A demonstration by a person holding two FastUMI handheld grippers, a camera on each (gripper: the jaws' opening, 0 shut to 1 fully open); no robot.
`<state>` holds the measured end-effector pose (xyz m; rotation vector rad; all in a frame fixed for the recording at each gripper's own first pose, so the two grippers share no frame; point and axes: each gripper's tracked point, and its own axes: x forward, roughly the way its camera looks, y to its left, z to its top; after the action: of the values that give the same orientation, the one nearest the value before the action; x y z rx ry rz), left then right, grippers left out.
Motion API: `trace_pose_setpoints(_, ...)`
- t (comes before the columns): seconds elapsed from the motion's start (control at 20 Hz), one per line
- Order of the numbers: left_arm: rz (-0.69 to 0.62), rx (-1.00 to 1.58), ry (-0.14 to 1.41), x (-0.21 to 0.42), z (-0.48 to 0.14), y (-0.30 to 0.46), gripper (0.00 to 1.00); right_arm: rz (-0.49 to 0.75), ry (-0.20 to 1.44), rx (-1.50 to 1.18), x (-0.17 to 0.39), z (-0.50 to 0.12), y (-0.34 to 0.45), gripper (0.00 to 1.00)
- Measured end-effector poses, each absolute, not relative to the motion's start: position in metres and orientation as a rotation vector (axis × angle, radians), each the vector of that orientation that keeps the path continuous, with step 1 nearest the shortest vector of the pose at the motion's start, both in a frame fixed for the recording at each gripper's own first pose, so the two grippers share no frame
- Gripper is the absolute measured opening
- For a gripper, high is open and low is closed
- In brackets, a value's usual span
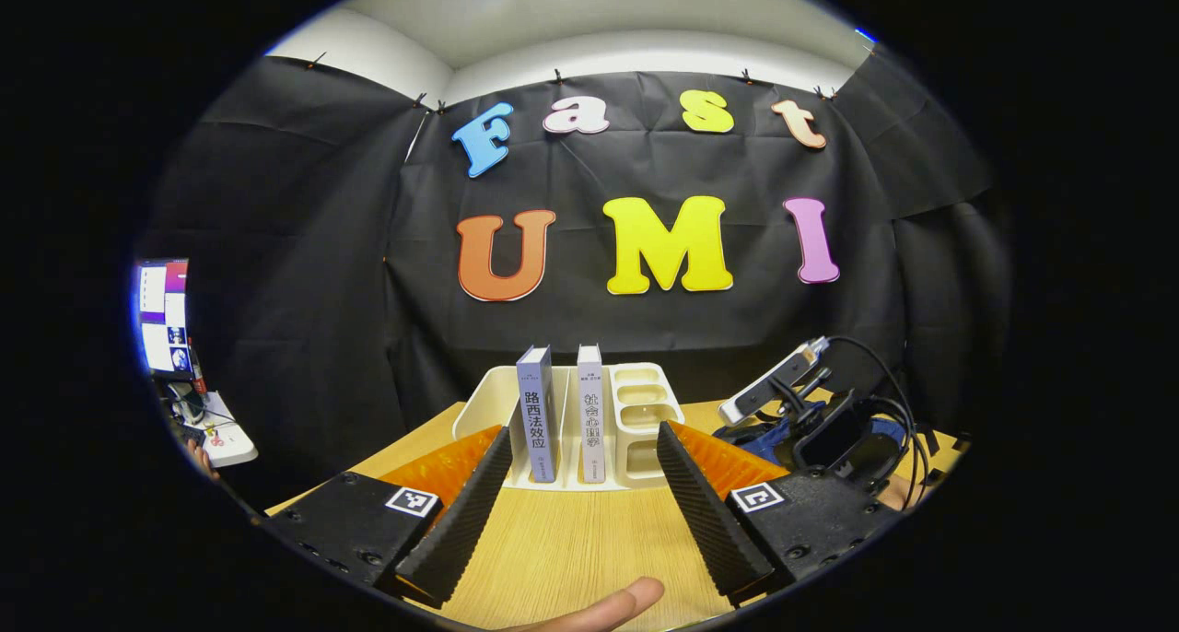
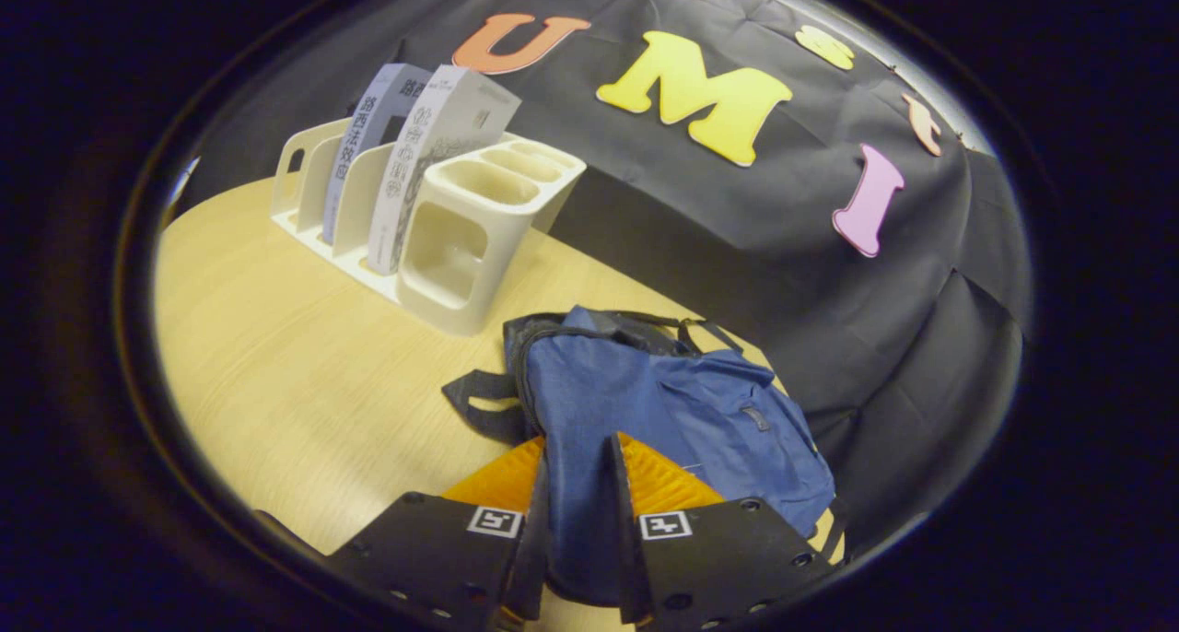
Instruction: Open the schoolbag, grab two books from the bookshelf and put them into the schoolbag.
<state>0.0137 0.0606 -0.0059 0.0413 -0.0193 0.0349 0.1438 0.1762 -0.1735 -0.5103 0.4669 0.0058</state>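
Gripping a fold of the blue schoolbag [image 2: 682, 411], the right gripper [image 2: 578, 521] had both fingers clenched on the fabric near the table's [image 2: 276, 374] right edge, while the left gripper [image 1: 582, 503] hung released, jaws wide, facing the white bookshelf [image 1: 645, 411] at the far edge. Two books stood upright in its slots, the left book [image 1: 536, 411] and the right book [image 1: 590, 411] just apart. Judging from this, the bag looked still closed, so a pull on loose cloth rather than the zipper could simply drag it across the table. A careless reach might also tip the light bookshelf or topple both books.
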Motion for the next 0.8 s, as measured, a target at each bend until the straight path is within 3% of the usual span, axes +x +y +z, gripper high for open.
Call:
trace_pose_setpoints(0.05, 0.032, 0.041, -0.016, 0.016, -0.006, 0.059, 0.99, 0.028, 0.481, -0.51, 0.145, -0.178, 0.179, 0.39)
trace_pose_setpoints(0.1, 0.03, 0.04, -0.012, 0.015, -0.006, 0.058, 0.99, 0.031, 0.51, -0.513, 0.144, -0.184, 0.176, 0.22)
trace_pose_setpoints(0.15, 0.027, 0.042, -0.01, 0.016, -0.006, 0.057, 0.99, 0.043, 0.515, -0.505, 0.145, -0.184, 0.179, 0.2)
trace_pose_setpoints(0.3, 0.02, 0.048, -0.01, 0.016, -0.007, 0.053, 0.99, 0.062, 0.527, -0.422, 0.146, -0.18, 0.173, 0.0)
trace_pose_setpoints(0.8, 0.005, 0.014, 0.053, 0.026, -0.024, 0.045, 1.0, 0.033, 0.382, -0.27, 0.152, -0.065, 0.092, 0.0)
